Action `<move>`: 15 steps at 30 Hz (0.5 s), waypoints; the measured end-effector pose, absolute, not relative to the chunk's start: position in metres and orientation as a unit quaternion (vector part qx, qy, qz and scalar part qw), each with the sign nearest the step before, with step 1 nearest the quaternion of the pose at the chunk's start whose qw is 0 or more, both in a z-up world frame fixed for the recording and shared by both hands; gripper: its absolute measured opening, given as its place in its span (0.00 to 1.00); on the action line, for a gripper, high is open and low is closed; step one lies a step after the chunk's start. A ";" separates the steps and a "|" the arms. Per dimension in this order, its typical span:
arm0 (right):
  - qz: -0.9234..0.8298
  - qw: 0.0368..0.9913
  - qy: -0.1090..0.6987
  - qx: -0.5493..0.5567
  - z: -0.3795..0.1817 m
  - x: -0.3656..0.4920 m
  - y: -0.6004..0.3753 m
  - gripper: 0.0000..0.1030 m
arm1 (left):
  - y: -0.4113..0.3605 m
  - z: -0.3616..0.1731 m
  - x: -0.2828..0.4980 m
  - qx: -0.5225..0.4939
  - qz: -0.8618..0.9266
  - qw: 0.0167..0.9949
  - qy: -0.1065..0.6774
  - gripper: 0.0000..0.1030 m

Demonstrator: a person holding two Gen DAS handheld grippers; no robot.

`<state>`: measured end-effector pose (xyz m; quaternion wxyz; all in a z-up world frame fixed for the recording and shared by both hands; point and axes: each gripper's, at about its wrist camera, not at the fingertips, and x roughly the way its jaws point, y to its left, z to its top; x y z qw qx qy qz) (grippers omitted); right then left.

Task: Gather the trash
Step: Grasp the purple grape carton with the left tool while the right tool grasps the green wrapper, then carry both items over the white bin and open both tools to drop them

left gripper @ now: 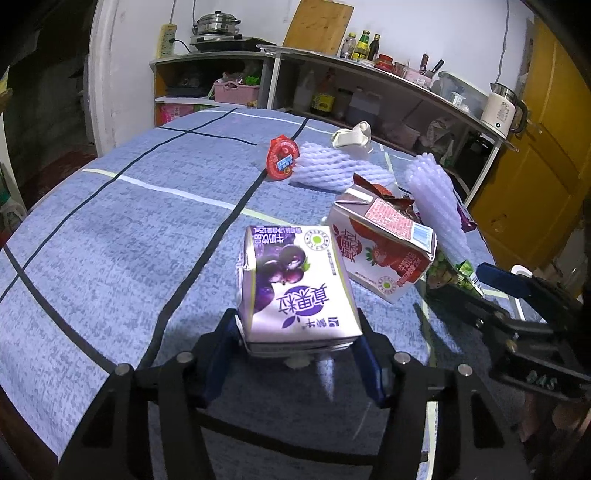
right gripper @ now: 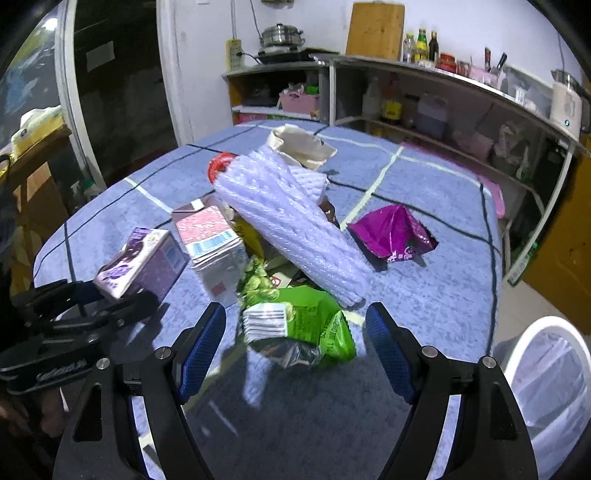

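My left gripper (left gripper: 297, 328) is shut on a purple milk carton (left gripper: 295, 280), held just above the blue checked tablecloth (left gripper: 110, 229); the carton also shows in the right wrist view (right gripper: 140, 262). My right gripper (right gripper: 295, 325) is open and empty, just short of a green snack wrapper (right gripper: 306, 325). Behind the wrapper a white foam fruit net (right gripper: 291, 225) leans over a strawberry milk carton (right gripper: 214, 240). A magenta wrapper (right gripper: 391, 232) lies to the right. A red jelly cup (left gripper: 282, 158), a second foam net (left gripper: 325, 166) and a crumpled white cup (left gripper: 351, 134) lie farther back.
A white bin with a liner (right gripper: 550, 376) stands off the table's right edge. Shelves with bottles, a kettle (left gripper: 500, 109) and a pot (left gripper: 216, 26) line the back wall. A yellow door (left gripper: 535, 166) is at the right.
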<state>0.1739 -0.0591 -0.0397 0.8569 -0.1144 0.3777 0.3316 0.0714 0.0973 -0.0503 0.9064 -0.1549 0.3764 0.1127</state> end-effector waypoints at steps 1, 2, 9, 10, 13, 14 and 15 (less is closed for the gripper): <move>0.330 0.856 0.383 -0.110 -0.040 0.176 -0.060 0.71 | 0.097 -0.050 0.071 -0.155 0.112 0.907 0.376 0.59; 0.331 0.855 0.386 -0.102 -0.040 0.178 -0.062 0.58 | 0.098 -0.050 0.071 -0.156 0.111 0.907 0.376 0.59; 0.334 0.854 0.388 -0.096 -0.038 0.175 -0.062 0.23 | 0.098 -0.049 0.069 -0.156 0.112 0.908 0.373 0.59; 0.335 0.853 0.389 -0.094 -0.038 0.174 -0.064 0.21 | 0.098 -0.048 0.068 -0.155 0.112 0.908 0.372 0.59; 0.339 0.852 0.390 -0.090 -0.037 0.171 -0.065 0.15 | 0.096 -0.047 0.065 -0.154 0.114 0.909 0.371 0.58; 0.338 0.852 0.390 -0.088 -0.036 0.169 -0.066 0.14 | 0.095 -0.046 0.064 -0.153 0.113 0.909 0.370 0.58; 0.339 0.852 0.389 -0.085 -0.035 0.168 -0.068 0.13 | 0.094 -0.045 0.062 -0.153 0.113 0.910 0.368 0.58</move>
